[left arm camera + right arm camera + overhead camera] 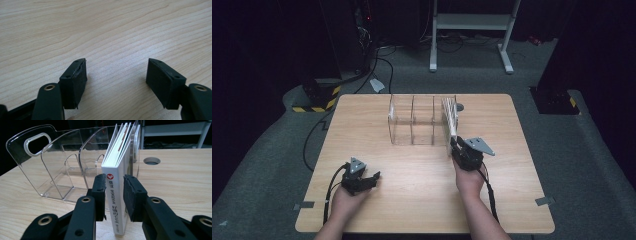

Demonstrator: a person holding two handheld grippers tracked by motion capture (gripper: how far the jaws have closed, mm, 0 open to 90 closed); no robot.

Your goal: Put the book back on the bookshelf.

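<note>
We see two tools. Our left tool [116,75] hangs released over the wooden bench [362,130]. One white book [117,195] stands upright, spine toward us, in the clear three-compartment rack's [62,170] rightmost slot, grasped by our right tool [114,195].

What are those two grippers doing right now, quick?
Left gripper: jaws open, nothing between them, over bare table.
Right gripper: jaws shut on the white book's spine, in the clear rack.
</note>
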